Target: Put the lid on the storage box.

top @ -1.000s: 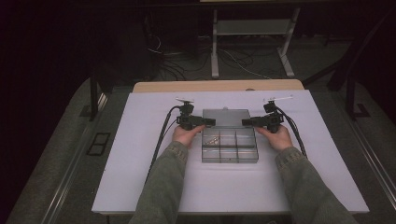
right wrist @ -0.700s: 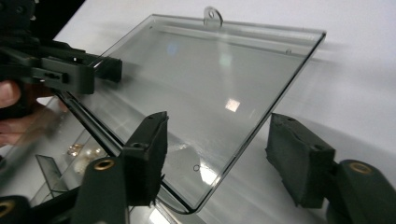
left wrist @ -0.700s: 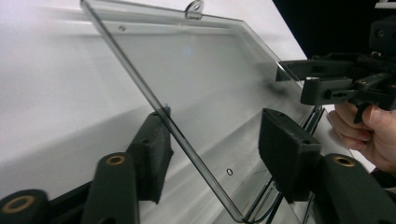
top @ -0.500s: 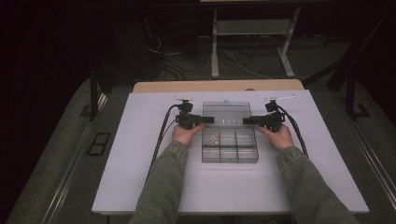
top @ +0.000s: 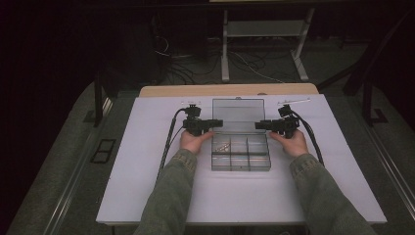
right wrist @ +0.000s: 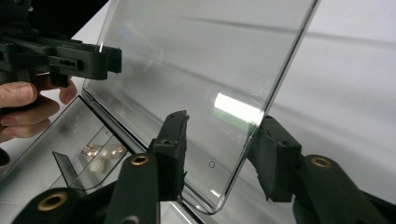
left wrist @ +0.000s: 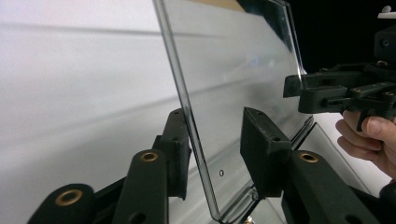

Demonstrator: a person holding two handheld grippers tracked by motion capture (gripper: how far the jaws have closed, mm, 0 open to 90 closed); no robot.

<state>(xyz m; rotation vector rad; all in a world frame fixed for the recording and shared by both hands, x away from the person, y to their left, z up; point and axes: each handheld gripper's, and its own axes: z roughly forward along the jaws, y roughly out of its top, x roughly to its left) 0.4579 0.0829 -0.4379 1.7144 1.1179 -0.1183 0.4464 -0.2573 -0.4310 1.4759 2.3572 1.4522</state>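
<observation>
A clear plastic compartment box (top: 240, 159) lies mid-table with its lid (top: 238, 113) raised on the far side. One near-left compartment holds small pearly beads (top: 222, 146) (right wrist: 100, 154). My left gripper (top: 218, 122) (left wrist: 212, 116) straddles the lid's left edge (left wrist: 196, 154), which lies against one pad with a gap at the other. My right gripper (top: 259, 125) (right wrist: 224, 119) straddles the lid's right edge (right wrist: 252, 140), also not clamped. Both pairs of jaws have just been closing with the lid between them. Each gripper view shows the other gripper across the lid.
The box rests on a white tabletop (top: 147, 176) with a wooden strip (top: 230, 90) along its far edge. Black cables (top: 169, 142) (top: 313, 142) trail from both grippers over the table. A metal stand (top: 264, 34) and loose wires are on the dark floor beyond.
The lid has swung up and stands taller than a second ago. Both grippers' tips have crept inward onto its side edges and their jaws have narrowed.
</observation>
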